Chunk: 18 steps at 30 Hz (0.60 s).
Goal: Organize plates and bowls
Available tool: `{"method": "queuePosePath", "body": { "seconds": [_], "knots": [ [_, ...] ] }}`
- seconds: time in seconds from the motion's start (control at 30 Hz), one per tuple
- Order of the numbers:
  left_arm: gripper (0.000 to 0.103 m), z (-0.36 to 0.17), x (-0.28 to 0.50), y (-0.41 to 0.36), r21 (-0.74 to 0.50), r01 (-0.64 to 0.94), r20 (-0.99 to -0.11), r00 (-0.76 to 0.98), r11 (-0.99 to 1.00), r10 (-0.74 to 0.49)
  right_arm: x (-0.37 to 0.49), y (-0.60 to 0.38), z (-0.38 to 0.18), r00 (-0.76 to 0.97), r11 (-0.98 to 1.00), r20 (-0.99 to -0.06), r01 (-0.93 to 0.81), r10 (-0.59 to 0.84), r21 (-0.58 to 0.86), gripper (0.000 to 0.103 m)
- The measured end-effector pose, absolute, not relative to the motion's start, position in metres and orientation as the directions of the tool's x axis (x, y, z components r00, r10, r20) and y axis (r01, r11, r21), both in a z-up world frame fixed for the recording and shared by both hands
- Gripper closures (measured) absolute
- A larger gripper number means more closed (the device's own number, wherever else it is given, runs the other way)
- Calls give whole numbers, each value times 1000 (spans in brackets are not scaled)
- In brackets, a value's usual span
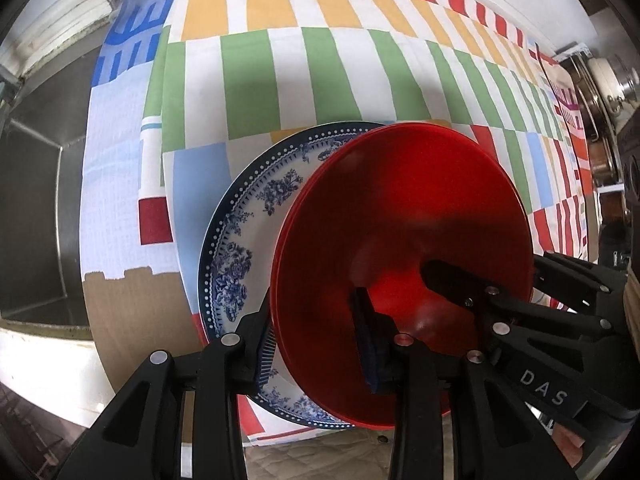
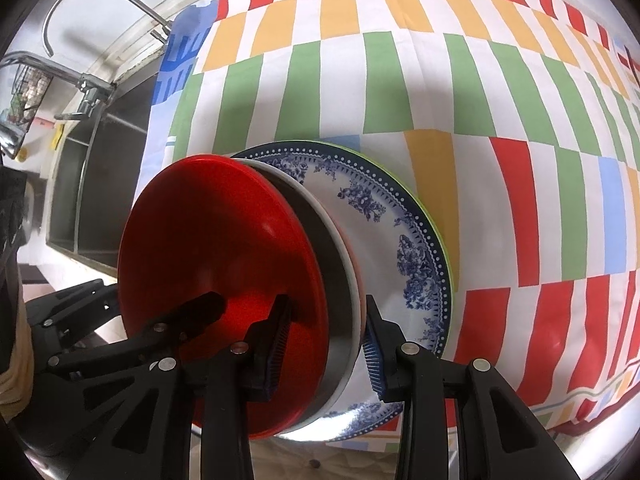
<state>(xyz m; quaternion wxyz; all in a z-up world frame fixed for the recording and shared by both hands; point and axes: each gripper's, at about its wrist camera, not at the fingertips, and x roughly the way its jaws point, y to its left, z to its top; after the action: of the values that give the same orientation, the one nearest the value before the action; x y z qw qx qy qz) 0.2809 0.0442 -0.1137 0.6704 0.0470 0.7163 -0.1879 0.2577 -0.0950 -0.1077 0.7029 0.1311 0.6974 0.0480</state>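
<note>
A nested stack of bowls rests tilted on a blue floral plate (image 1: 240, 240) (image 2: 380, 208). The top bowl is red (image 1: 400, 208) (image 2: 220, 232). Under it the right wrist view shows a steel bowl (image 2: 320, 248) and a white bowl (image 2: 345, 240). A green plate's rim (image 2: 432, 216) peeks out below the floral plate. My left gripper (image 1: 316, 346) straddles the stack's near rim, one pad inside the red bowl and one outside. My right gripper (image 2: 326, 348) clamps the opposite rim the same way. Each gripper also shows in the other's view, the right (image 1: 504, 276) and the left (image 2: 140, 296).
A striped, many-coloured cloth (image 1: 320, 72) (image 2: 400, 80) covers the counter under the plates. A steel sink (image 1: 36, 200) (image 2: 100, 184) with a faucet (image 2: 72, 0) lies to the left. Pots (image 1: 600, 92) stand at the far right. A quilted mat (image 1: 320, 456) lies at the near edge.
</note>
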Motion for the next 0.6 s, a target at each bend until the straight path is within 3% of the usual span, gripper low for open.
{"method": "queuePosePath", "body": {
  "seconds": [0.23,0.47,0.6],
  "knots": [
    [51,-108,279,53,-191,328,-981,-22,925,-195,252,-94,-99,83,975,-977,86,196,203,66],
    [38,-67,256,63,-162,329,-963,154,930,-223,231,-99,-57,223,991,-968,53,111,126,60],
    [29,-33,224,64,-120,330,-926,302,936,-225,204,-99,-22,358,996,-932,26,65,80,49]
  ]
}}
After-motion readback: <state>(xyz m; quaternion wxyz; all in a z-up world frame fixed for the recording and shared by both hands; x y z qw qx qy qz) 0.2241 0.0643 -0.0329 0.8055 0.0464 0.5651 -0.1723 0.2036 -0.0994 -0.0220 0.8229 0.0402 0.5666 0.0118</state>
